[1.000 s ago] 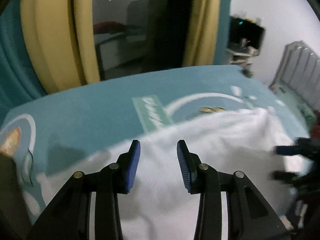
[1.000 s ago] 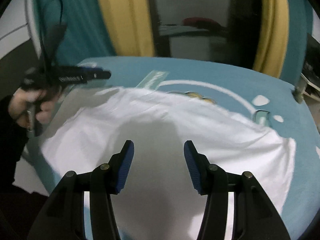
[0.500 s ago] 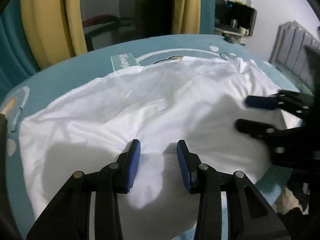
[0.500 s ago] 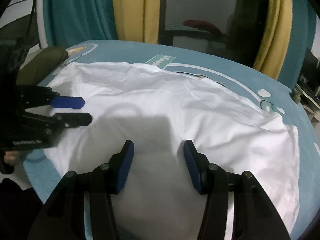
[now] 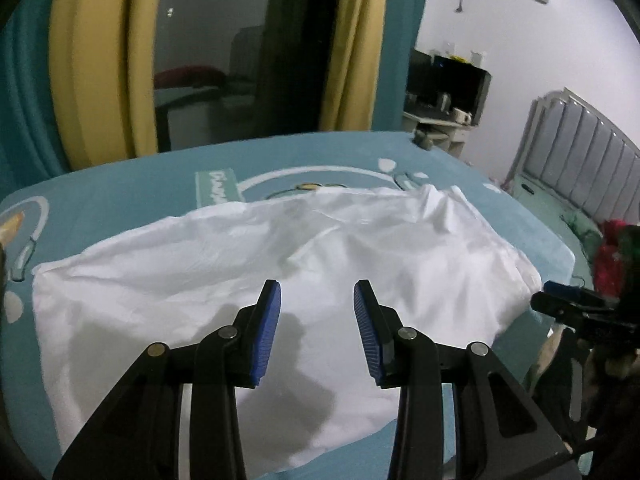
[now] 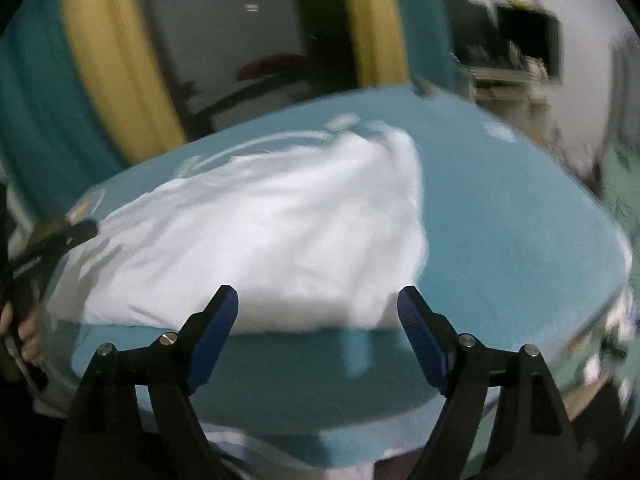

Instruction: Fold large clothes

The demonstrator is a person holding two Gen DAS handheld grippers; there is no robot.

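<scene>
1. Cloth [image 5: 256, 276]: one large white garment, spread on the teal bed [image 5: 120, 196]. It lies loosely flattened, rumpled, with ridges through the middle and a bunched far right corner. No clean fold line shows, so the folding looks barely begun; smoothing and every fold appear to remain.
2. Left tongs [image 5: 317, 328]: blue pads part open, nothing between them, poised over the near middle of the cloth; contact with the fabric cannot be told.
3. Right tongs [image 6: 318, 340]: jaws opening, wide apart, nothing between them. They hang over bare bed just short of the near edge of the cloth; this view is blurred. In the left view they show at the right margin, off the cloth's right edge.
4. Hand [image 6: 24, 336]: seen at the left margin of the right view, holding the left tool.
5. Surroundings: yellow curtains [image 5: 100, 80] and a dark window behind the bed; a shelf [image 5: 448, 92] with small items further right; a grey padded headboard [image 5: 580, 160]; a red and green bundle [image 5: 612, 256] at the far right.
6. Obstruction: nothing rests on the cloth. The near hem lies close to the bed's edge and could slide off when pulled.
</scene>
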